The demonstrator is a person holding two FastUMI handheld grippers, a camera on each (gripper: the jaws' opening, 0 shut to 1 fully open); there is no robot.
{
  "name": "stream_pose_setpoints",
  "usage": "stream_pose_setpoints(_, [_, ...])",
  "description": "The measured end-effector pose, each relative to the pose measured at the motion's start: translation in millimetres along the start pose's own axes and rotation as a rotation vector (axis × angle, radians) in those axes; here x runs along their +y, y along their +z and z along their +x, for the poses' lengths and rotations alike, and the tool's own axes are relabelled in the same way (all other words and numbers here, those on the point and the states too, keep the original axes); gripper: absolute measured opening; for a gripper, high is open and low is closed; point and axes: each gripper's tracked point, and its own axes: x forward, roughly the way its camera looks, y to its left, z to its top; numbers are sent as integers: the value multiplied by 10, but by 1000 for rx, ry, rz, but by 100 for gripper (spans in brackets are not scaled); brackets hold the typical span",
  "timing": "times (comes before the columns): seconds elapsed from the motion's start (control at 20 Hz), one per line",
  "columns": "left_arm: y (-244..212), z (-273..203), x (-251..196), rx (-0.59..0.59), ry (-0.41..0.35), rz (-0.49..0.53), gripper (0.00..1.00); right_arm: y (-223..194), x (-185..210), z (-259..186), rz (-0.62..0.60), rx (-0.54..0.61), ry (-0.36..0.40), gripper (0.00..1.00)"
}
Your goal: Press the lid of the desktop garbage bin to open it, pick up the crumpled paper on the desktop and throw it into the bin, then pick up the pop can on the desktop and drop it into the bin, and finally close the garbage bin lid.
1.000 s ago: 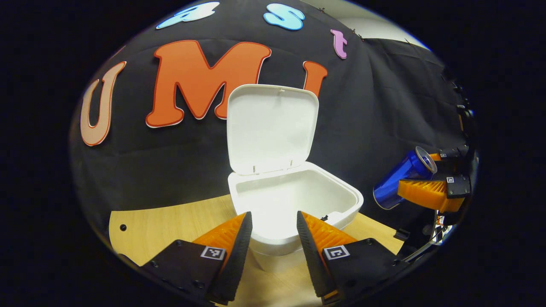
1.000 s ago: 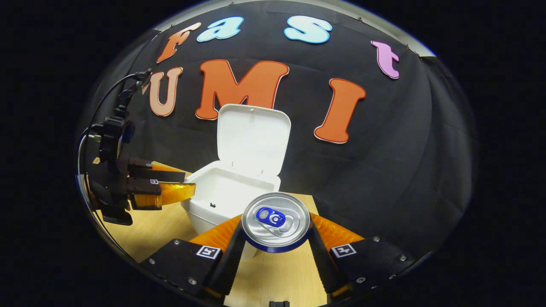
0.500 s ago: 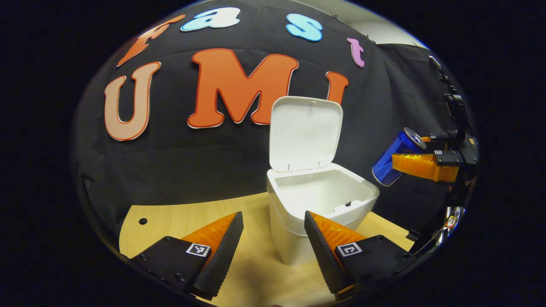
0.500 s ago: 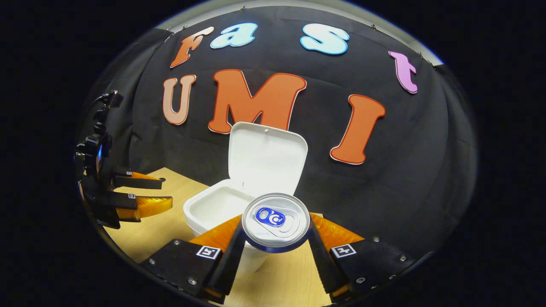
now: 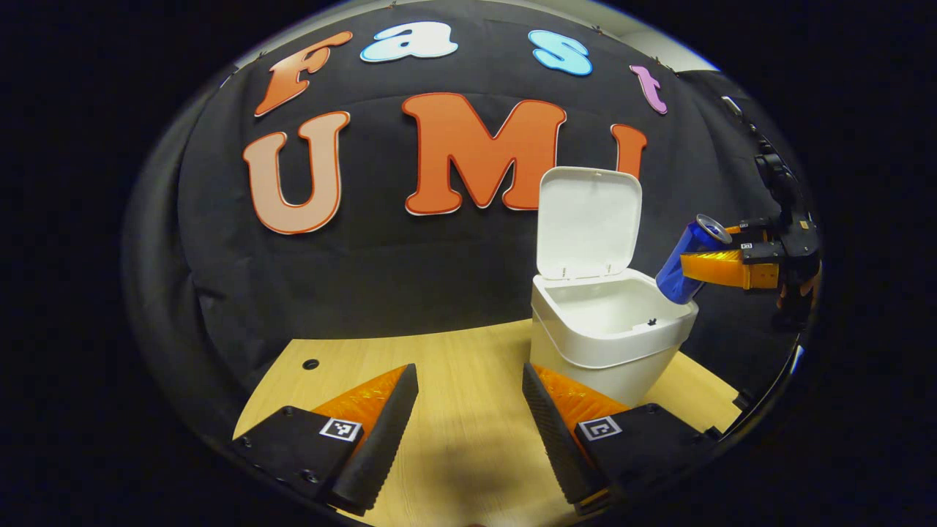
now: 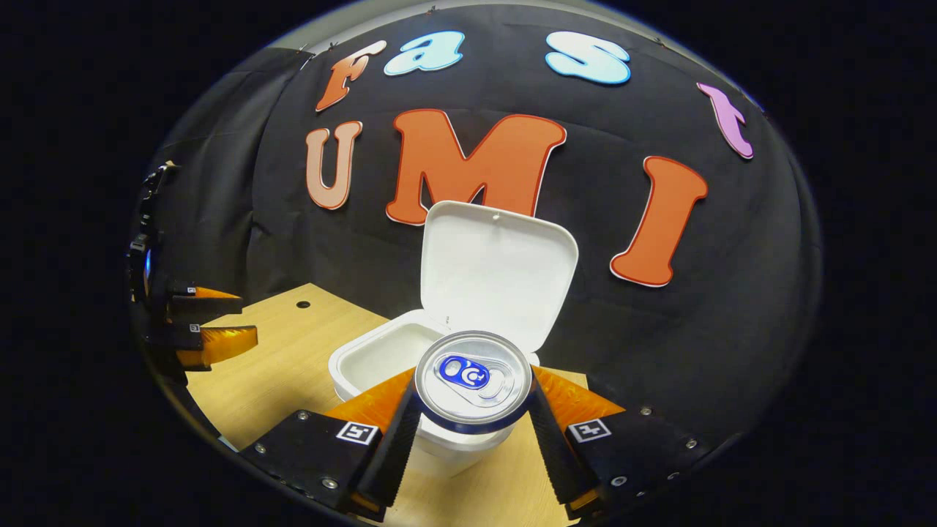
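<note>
Black cloth hangs behind a light wooden table [image 5: 454,366]. In the left gripper view, the left gripper [image 5: 468,432] has its jaws apart with nothing between them; the small white plastic bin [image 5: 611,344], lid [image 5: 588,219] up, stands just past its right finger. In the right gripper view, the right gripper [image 6: 472,432] squeezes the blue metal pop can [image 6: 473,379] between its jaws, close above the bin's open mouth. I think dropping the can and shutting the lid are left.

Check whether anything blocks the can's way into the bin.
Nothing visible does. The lid stands upright at the back, leaving the bin open. The right tongs hold the can tilted at the bin's rim; the left tongs hang off to the side.
</note>
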Motion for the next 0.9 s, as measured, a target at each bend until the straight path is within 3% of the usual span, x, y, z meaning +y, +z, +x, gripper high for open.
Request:
stream_pose_setpoints(0.2, [-168,-175,96,21,60,23,91,-197,38,134,3,43,26,79])
stream_pose_setpoints(0.45, [-302,-289,163,41,105,-18,92,-368,46,228,9,95,41,79])
stream_pose_setpoints(0.9, [-380,-396,374,51,154,-58,94,-342,-15,291,18,110,12,85])
